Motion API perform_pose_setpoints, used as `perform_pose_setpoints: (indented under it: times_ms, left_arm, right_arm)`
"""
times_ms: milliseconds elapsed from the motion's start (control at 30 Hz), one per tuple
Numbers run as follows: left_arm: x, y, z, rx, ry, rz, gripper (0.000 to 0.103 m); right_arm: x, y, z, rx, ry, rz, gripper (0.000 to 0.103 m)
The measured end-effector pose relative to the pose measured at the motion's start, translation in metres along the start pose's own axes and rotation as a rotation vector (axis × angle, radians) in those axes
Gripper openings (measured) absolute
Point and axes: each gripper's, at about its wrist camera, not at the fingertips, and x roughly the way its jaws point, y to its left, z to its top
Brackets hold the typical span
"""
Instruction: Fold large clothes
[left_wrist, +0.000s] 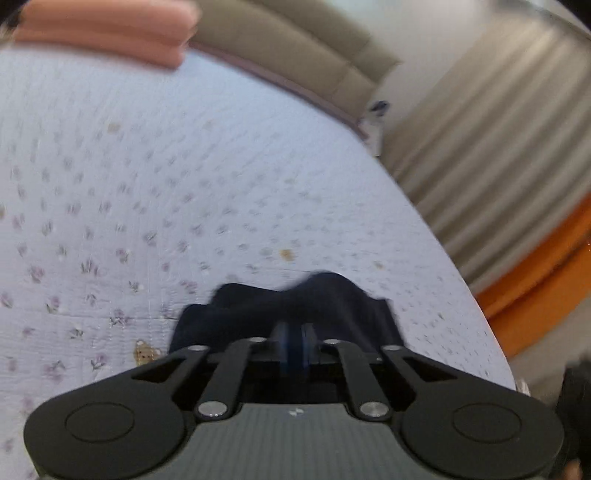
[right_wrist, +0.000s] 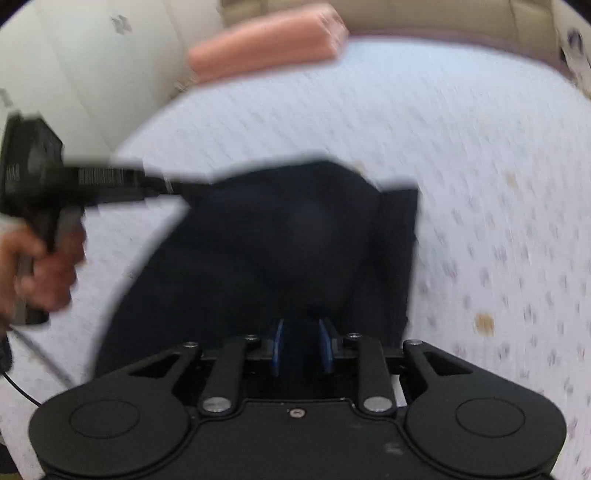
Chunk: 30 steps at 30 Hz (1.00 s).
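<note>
A dark navy garment lies on the floral bedsheet. My left gripper is shut on an edge of the garment, which bunches just past its blue pads. In the right wrist view the left gripper reaches in from the left and holds the garment's far left corner. My right gripper has its blue pads a little apart, with dark cloth of the near edge between them. Both views are blurred by motion.
A folded pink blanket lies at the head of the bed, also in the right wrist view. A beige headboard, striped curtains and an orange object stand beyond the bed's right edge.
</note>
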Motion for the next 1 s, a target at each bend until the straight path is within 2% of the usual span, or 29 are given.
perform_pose_setpoints:
  times_ms: [100,167,233,267,300,367,433,500,567,633,700,800,833,900,967,1000]
  left_arm:
    - [-0.030,-0.028,-0.022,0.048,0.010,-0.118,0.014]
    - [-0.044,-0.043,-0.048,0.078,0.048,-0.165,0.016]
    - [-0.036,-0.049,-0.082,0.099,0.155,-0.119,0.014]
    - [-0.032,-0.048,-0.098,0.101,0.188,-0.099,0.012]
    - [-0.035,-0.047,-0.114,0.093,0.183,-0.089,0.011]
    - [-0.046,-0.040,-0.132,0.005,0.189,-0.123,0.012]
    - [-0.060,-0.038,-0.143,-0.035,0.184,-0.112,0.011]
    - [-0.071,-0.042,-0.148,-0.052,0.181,-0.105,0.011]
    - [-0.081,-0.050,-0.147,-0.044,0.172,-0.084,0.013]
    - [-0.087,-0.055,-0.146,-0.016,0.165,-0.071,0.016]
    - [-0.088,-0.056,-0.148,-0.014,0.183,-0.060,0.016]
    - [-0.084,-0.049,-0.153,-0.047,0.179,-0.057,0.013]
    - [-0.086,-0.046,-0.156,-0.055,0.184,-0.058,0.009]
    - [-0.086,-0.039,-0.164,-0.049,0.213,-0.044,0.003]
    - [-0.086,-0.032,-0.178,-0.045,0.285,-0.027,0.007]
    - [-0.085,-0.032,-0.185,-0.016,0.338,0.054,0.010]
  right_arm:
    - [-0.011,0.030,-0.001,-0.048,-0.039,0.047,0.030]
    - [0.010,0.048,-0.016,-0.108,0.031,0.030,0.030]
    - [0.028,0.050,-0.041,-0.161,0.077,-0.017,0.030]
    - [0.027,0.046,-0.053,-0.153,0.074,-0.007,0.030]
    - [0.023,0.040,-0.061,-0.128,0.087,-0.001,0.030]
    - [0.017,0.027,-0.080,-0.087,0.185,-0.025,0.019]
    - [0.005,0.023,-0.097,-0.096,0.224,-0.051,0.019]
    - [-0.013,0.027,-0.095,-0.088,0.226,-0.063,0.021]
    - [-0.030,0.038,-0.080,-0.092,0.170,-0.054,0.029]
    - [-0.038,0.049,-0.068,-0.103,0.104,-0.027,0.030]
    - [-0.026,0.058,-0.068,-0.127,0.111,-0.016,0.030]
    - [0.010,0.054,-0.104,-0.176,0.211,-0.069,0.030]
    - [0.010,0.047,-0.115,-0.165,0.199,-0.063,0.030]
    - [-0.003,0.037,-0.118,-0.111,0.190,-0.038,0.030]
    - [-0.012,0.026,-0.110,-0.073,0.218,-0.036,0.029]
    - [-0.017,0.022,-0.107,-0.078,0.228,-0.041,0.028]
